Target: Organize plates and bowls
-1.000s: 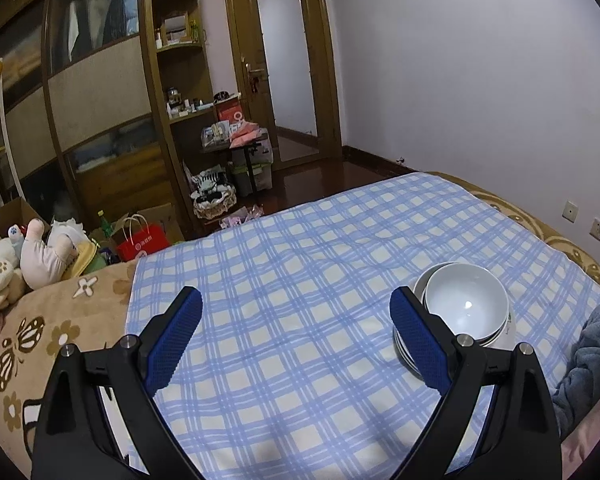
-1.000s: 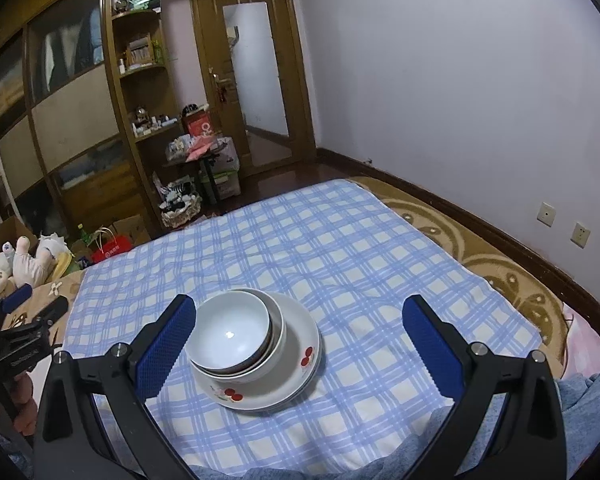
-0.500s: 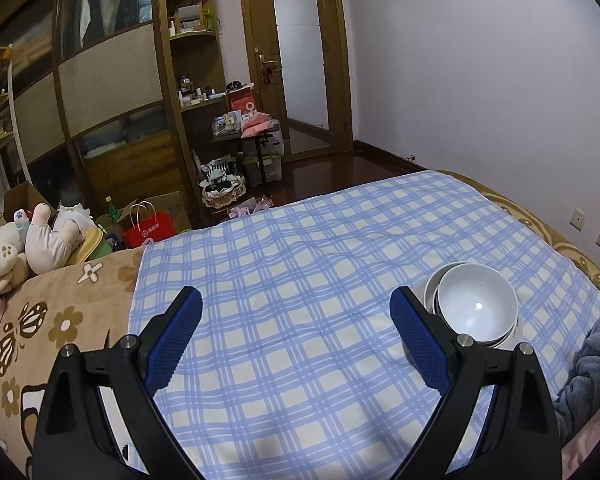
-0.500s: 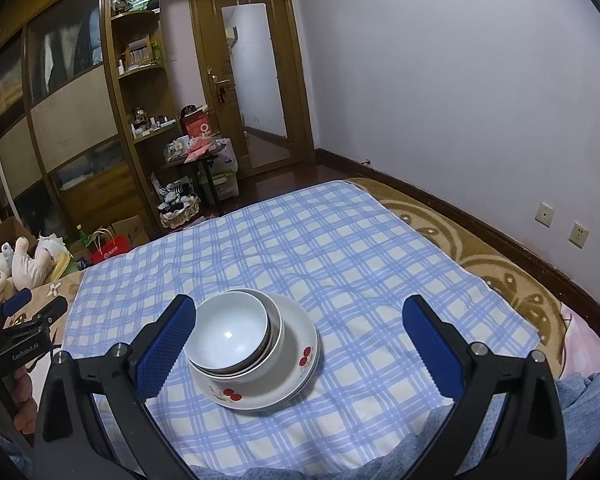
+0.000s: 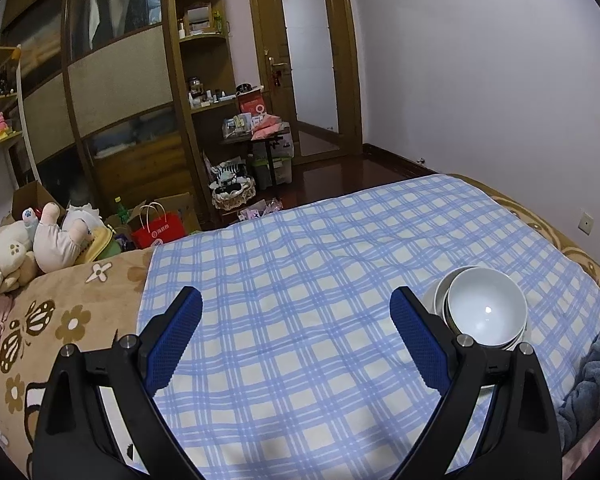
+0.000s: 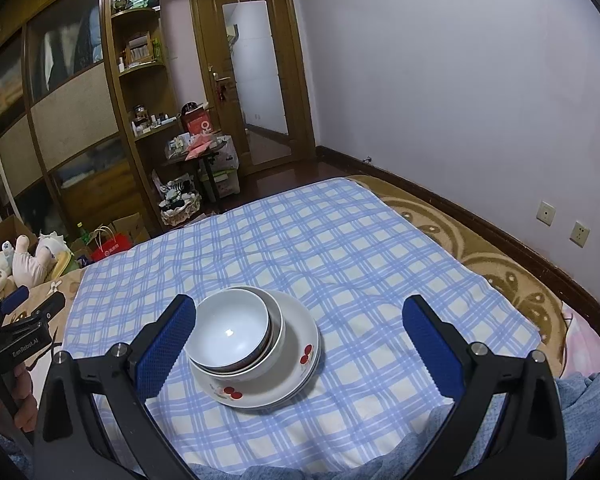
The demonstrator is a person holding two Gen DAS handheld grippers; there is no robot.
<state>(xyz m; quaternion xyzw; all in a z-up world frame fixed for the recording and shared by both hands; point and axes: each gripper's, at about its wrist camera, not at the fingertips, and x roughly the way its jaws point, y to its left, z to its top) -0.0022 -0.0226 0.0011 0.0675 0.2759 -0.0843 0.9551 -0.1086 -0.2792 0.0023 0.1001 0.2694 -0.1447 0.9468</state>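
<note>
On the checked bedspread [image 6: 340, 248] sits a plate [image 6: 296, 364] stacked with bowls [image 6: 230, 330]; both grippers [image 6: 300, 332] gape empty. The glazed china looks slippery and breakable; grasp by the rim.

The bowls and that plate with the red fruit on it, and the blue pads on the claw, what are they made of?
The top bowl looks like glazed white ceramic: it is glossy, with a bright glint of light inside. The plate seems the same, with cherry-like red fruit on a shiny glaze. The right claw has fingers faced in blue, dotted, matte padding, probably rubber or foam.
</note>
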